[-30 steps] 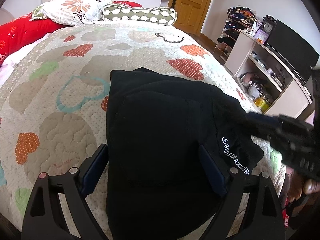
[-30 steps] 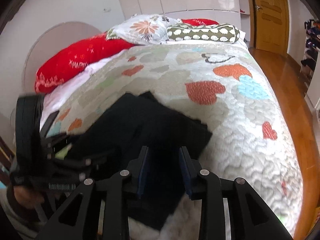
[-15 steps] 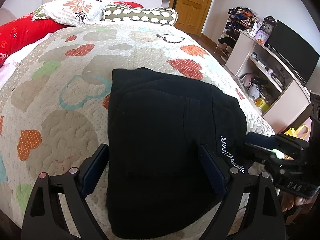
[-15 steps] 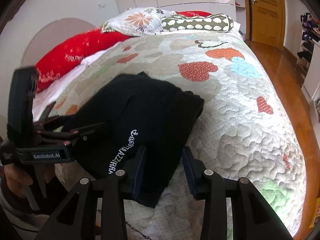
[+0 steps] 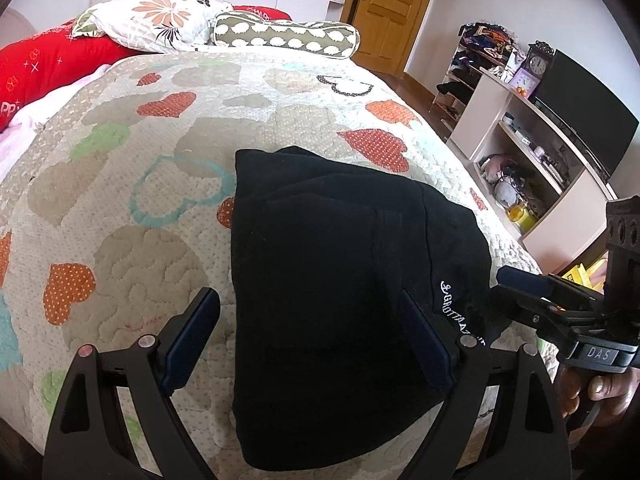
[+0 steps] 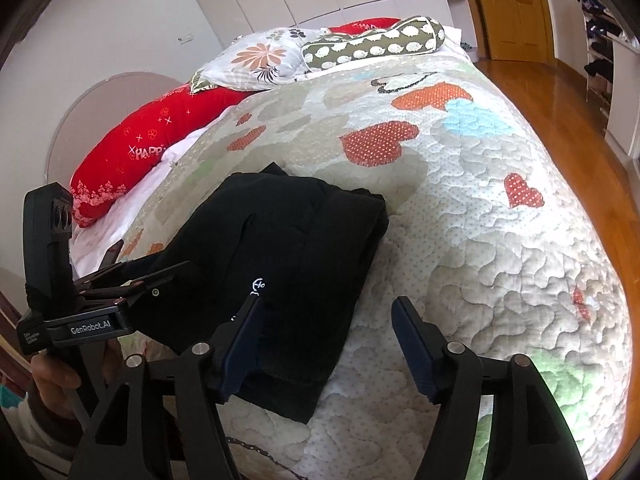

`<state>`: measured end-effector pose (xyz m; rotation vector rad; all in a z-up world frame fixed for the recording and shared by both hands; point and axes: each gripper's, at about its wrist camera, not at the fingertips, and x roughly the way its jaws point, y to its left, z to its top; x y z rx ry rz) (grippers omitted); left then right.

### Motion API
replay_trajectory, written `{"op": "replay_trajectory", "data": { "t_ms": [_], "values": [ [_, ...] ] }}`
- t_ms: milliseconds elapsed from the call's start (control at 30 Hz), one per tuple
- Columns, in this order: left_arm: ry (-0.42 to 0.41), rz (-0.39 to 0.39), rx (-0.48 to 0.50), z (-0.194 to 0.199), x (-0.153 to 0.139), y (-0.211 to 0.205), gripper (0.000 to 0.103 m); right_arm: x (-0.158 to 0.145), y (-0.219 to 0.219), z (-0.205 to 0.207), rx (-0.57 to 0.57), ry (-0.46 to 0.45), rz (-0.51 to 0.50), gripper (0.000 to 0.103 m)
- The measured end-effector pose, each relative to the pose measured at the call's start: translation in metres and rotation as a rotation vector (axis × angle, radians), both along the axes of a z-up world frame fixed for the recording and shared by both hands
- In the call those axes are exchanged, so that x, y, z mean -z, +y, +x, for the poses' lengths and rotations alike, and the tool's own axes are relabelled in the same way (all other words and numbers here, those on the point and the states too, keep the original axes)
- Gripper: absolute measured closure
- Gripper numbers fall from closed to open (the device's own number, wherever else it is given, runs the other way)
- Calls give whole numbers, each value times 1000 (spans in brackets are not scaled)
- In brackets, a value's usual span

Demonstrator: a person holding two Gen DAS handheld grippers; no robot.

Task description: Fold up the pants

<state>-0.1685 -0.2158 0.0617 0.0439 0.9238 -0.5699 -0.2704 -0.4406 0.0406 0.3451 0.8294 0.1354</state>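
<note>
The black pants (image 5: pixel 336 280) lie folded in a compact stack on the heart-patterned quilt (image 5: pixel 152 168), with white lettering near their right edge. My left gripper (image 5: pixel 308 328) is open and empty, its fingers spread over the near part of the stack. My right gripper (image 6: pixel 328 328) is open and empty, just off the near right edge of the pants (image 6: pixel 280 264). The right gripper also shows in the left wrist view (image 5: pixel 516 284), and the left gripper in the right wrist view (image 6: pixel 132 276).
Pillows (image 5: pixel 160 24) and a spotted bolster (image 5: pixel 288 36) lie at the head of the bed. A red cushion (image 6: pixel 140 152) is at the left. A shelf unit with a TV (image 5: pixel 584 116) stands to the right. A wooden door (image 6: pixel 516 4) and wooden floor (image 6: pixel 560 88) are beyond.
My right gripper opened, let go of the pants and drew back to the stack's edge. The pants settled flat with the lettering showing. The left gripper stayed open over them.
</note>
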Motion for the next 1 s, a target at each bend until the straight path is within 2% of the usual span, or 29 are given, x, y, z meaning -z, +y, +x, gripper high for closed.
{"op": "replay_trajectory", "data": {
  "t_ms": [100, 367, 533, 833, 900, 1000],
  "values": [
    [4, -7, -3, 1, 0, 2, 13, 4, -1, 3, 2, 6, 19, 28],
    [25, -20, -14, 8, 1, 8, 13, 15, -2, 10, -6, 30, 57, 28],
    [42, -34, -15, 13, 4, 14, 13, 21, -5, 14, -10, 32, 90, 23],
    [162, -174, -4, 36, 16, 35, 11, 32, -3, 26, -47, -15, 134, 17],
    [208, -219, -6, 41, 23, 38, 7, 34, -1, 30, -58, -33, 150, 9],
    [243, -251, -12, 45, 31, 37, 0, 34, 4, 38, -60, -66, 150, 5]
  ]
}}
